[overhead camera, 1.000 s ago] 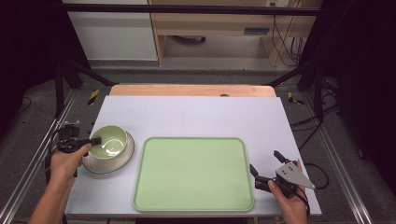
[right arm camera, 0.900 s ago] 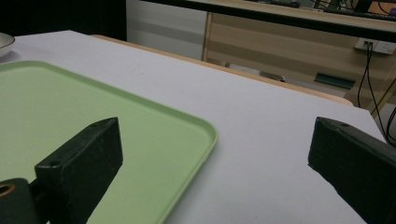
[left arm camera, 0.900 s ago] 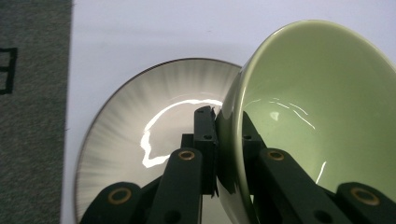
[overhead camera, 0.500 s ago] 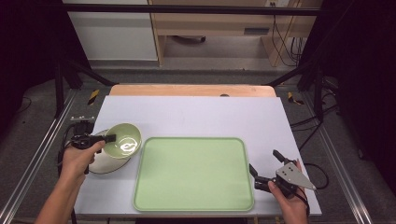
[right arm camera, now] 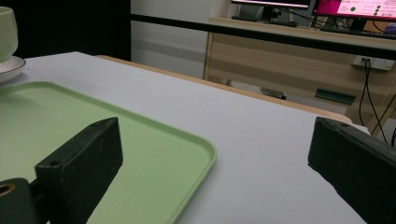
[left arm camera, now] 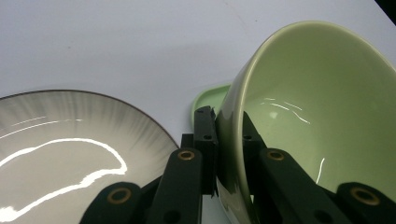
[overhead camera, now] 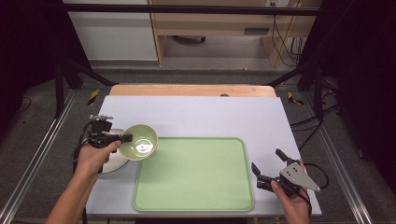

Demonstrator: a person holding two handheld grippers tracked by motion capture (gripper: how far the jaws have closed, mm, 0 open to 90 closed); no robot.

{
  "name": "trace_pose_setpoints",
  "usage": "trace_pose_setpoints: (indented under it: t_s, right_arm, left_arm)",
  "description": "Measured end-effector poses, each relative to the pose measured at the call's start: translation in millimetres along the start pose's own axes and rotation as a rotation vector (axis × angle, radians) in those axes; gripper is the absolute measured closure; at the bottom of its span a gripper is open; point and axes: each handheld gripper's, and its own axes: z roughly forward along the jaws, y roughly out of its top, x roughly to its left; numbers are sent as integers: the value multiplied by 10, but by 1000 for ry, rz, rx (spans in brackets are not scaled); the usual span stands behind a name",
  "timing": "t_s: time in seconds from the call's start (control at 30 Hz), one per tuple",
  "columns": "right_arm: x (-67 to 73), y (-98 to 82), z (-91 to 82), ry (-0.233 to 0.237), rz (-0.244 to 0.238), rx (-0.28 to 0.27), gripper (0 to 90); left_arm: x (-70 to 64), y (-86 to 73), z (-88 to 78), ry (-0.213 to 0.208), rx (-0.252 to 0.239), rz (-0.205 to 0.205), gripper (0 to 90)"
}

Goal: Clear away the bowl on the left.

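Note:
A pale green bowl [overhead camera: 138, 141] hangs tilted above the table, over the left edge of the green tray [overhead camera: 194, 175]. My left gripper [overhead camera: 125, 138] is shut on its rim, one jaw inside and one outside. In the left gripper view the bowl's [left arm camera: 317, 116] wall is pinched in the gripper [left arm camera: 225, 120], with the white plate [left arm camera: 60, 149] below at the left. That plate [overhead camera: 112, 163] lies on the table under my left hand. My right gripper [overhead camera: 266, 159] rests open off the tray's near right corner, with nothing between its jaws [right arm camera: 219, 154].
The tray [right arm camera: 70, 121] lies flat on the white table [overhead camera: 210, 114] with nothing on it. A wooden strip [overhead camera: 191, 90] runs along the table's far edge. Black frame legs and cables stand beyond the table's sides.
My left gripper lifted the green bowl off the white plate and carried it right, toward the tray. The right gripper stayed where it was.

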Motion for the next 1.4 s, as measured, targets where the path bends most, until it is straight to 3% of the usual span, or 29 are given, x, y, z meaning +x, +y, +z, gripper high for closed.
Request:
trace_pose_setpoints:
  t_s: [0.23,0.73,0.93,1.1,1.4]
  right_arm:
    - [1,-4,6,-2,1,12,34]
    - [-14,0,-6,-6,10,9,34]
    - [-17,0,-6,-5,10,7,34]
    - [-20,0,-7,-5,11,7,34]
    - [-27,2,-14,-7,17,7,34]
  left_arm:
    - [-163,11,173,-29,23,19,833]
    - [-438,27,364,-73,64,76,833]
    - [-513,15,408,-89,70,78,833]
    - [-609,4,455,-131,70,76,833]
    - [-775,-7,560,-143,111,124,832]
